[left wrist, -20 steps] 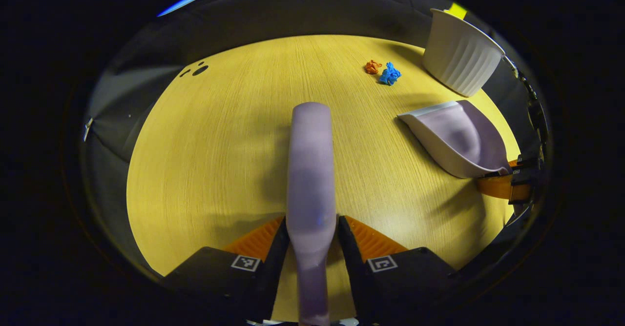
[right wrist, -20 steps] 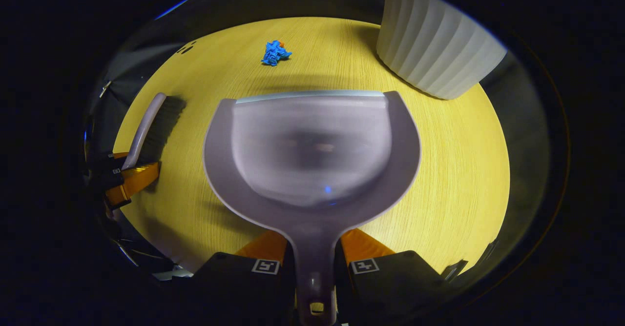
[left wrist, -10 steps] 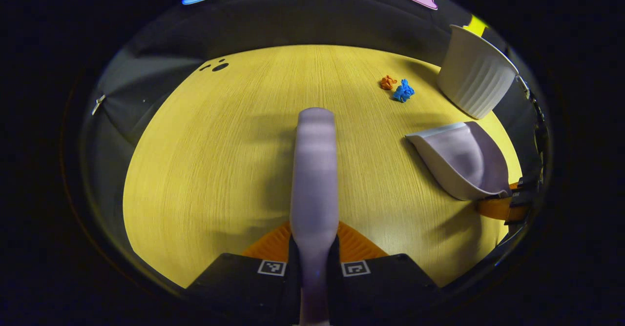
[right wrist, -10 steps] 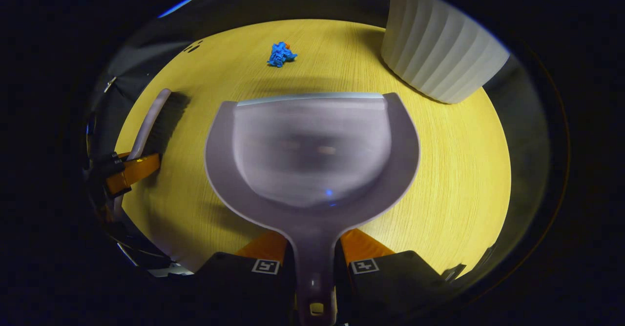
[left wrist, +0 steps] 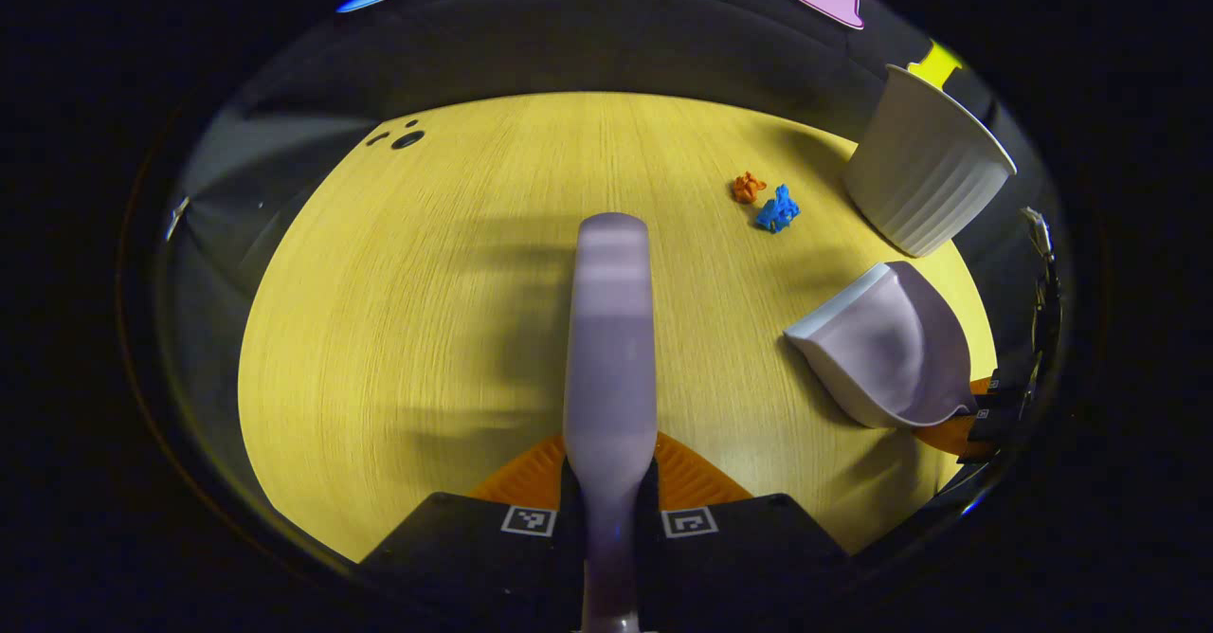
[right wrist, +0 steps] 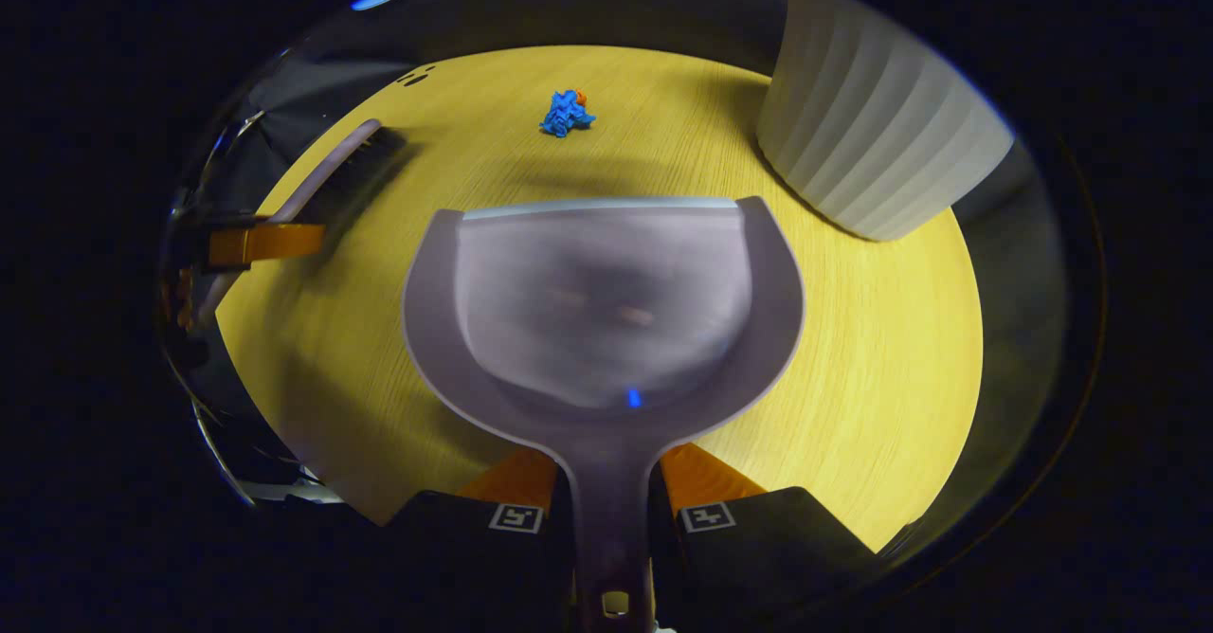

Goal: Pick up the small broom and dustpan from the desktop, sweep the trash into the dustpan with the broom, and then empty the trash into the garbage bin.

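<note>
The yellow wood-grain desktop (left wrist: 426, 330) lay under dim light, dark cloth behind it. The trash, a blue scrap (left wrist: 777, 211) touching an orange scrap (left wrist: 748, 187), sat toward the far right part of the desktop, just beside the white ribbed bin (left wrist: 924, 173). The dustpan (right wrist: 606, 301), its handle clamped in the right gripper (right wrist: 611, 517), pointed its open lip straight at the scraps, with bare wood between. The broom (left wrist: 611, 330), clenched in the left gripper (left wrist: 607, 519), ran lengthwise forward, the scraps ahead and to its right. By judgement the right hand was nearer. Open room lay left of the trash for the broom to come round.
</note>
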Motion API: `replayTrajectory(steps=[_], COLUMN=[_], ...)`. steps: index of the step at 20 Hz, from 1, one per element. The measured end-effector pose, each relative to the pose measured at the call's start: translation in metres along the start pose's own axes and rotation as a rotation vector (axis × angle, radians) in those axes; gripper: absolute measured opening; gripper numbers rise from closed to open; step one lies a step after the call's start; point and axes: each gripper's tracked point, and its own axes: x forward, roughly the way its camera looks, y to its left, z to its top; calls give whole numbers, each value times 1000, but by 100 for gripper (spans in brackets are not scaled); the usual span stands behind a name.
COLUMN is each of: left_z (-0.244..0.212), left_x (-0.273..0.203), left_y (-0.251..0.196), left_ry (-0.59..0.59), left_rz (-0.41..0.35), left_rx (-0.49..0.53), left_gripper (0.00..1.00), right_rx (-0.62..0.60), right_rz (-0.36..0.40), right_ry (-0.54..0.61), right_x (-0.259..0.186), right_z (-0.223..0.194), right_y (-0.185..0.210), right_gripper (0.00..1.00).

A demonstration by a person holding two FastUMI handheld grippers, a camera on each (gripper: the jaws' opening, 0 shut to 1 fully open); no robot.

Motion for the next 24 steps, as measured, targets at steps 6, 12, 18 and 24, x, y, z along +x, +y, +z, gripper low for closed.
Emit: replayTrajectory(steps=[6,12,18,24], left_z=[73,134,153,140], left_x=[28,71,104,97], left_y=[-8,-29,-50,-100], left_ry=[-8,5,52,90], left_rz=[-20,-60,-81,-227], left_rx=[139,345,539,618], left_gripper=[27,27,27,26], right_rx=[-65,-146,-193,-235], right_rz=[17,39,86,88], right_ry=[19,15,31,18], right_x=[-3,-6,1,6], right_z=[7,21,26,28], right_y=[-20,-38,-40,-43], right_gripper=[42,38,38,37])
